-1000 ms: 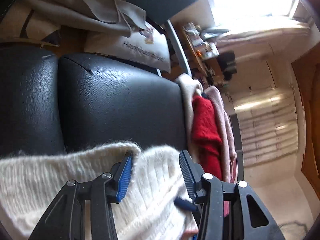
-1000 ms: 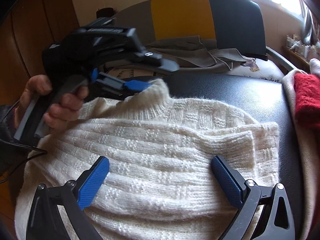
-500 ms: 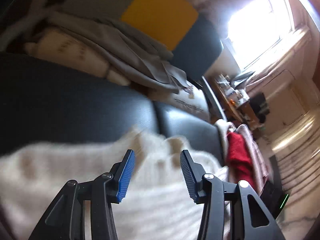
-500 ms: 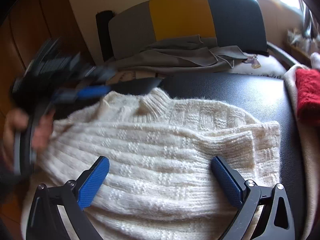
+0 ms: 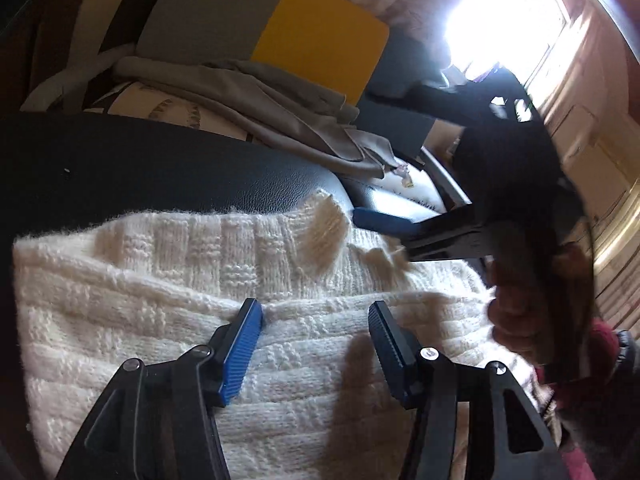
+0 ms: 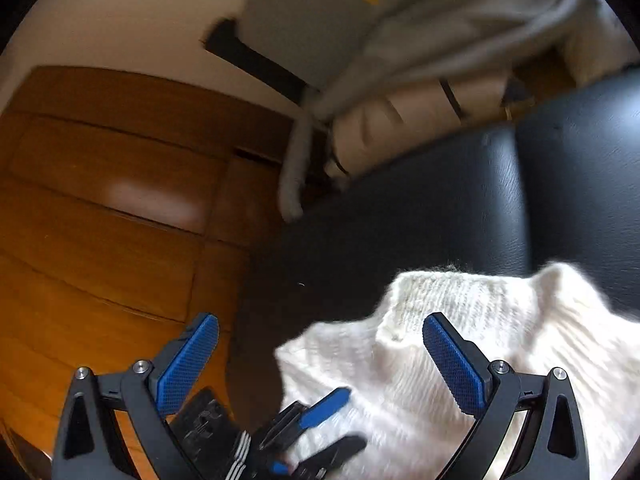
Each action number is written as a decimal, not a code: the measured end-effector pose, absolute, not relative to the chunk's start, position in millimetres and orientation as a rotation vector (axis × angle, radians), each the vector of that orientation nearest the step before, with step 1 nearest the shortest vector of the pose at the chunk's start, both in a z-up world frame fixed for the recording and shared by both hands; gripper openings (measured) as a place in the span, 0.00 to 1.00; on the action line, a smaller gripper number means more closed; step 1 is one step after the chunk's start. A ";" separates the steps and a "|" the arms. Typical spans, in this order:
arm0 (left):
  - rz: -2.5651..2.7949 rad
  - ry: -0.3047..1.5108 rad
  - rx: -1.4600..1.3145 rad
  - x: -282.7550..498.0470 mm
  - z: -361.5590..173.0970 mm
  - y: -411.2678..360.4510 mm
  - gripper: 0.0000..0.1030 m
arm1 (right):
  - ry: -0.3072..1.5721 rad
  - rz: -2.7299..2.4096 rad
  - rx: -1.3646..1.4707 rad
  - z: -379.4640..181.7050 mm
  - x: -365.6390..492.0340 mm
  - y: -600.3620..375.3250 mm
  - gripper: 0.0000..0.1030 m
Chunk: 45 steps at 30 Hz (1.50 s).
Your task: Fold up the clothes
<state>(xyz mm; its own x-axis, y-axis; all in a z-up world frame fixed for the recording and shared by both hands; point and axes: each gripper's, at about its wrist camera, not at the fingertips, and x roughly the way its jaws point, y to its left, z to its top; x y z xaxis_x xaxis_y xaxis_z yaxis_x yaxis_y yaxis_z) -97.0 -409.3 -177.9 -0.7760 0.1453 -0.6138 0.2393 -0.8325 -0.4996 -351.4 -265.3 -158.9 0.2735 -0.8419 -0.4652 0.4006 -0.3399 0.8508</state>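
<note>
Left wrist view: the cream knit sweater lies flat on the black leather seat, long axis running left to right, its collar pointing to the far side. The left hand-held gripper hovers over it, jaws apart (they have just been opening) with nothing pinched between them. The right hand-held gripper reaches in from the right, near the collar. Grey cloth is heaped beyond the seat.

Right wrist view: the right hand-held gripper is spread wide and empty above the sweater's left end; the wooden floor lies to the left.
</note>
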 end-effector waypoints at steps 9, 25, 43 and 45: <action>-2.780 0.986 0.970 -97.2 -181.0 -417.1 0.55 | -0.479 -1.237 1.398 -169.4 -344.3 -312.4 1.00; -2.715 1.042 1.070 -92.1 -167.4 -420.8 0.55 | -0.471 -1.430 1.311 -134.1 -267.6 -130.8 1.00; -2.452 1.188 1.064 204.9 -174.4 -375.8 0.56 | -0.673 -1.695 1.449 -188.6 -120.7 177.9 1.00; -2.442 1.154 1.070 225.1 -174.8 -367.6 0.56 | -0.698 -1.642 1.441 -193.6 -114.0 176.1 1.00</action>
<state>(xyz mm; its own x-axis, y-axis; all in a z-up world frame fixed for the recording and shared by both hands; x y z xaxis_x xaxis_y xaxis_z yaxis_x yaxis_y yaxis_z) 225.1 -367.6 -174.8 -0.7046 0.0922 -0.7036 0.4851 -0.6610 -0.5725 -114.0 176.1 -193.6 -0.0060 -0.8548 -0.5190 0.2195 -0.5075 0.8333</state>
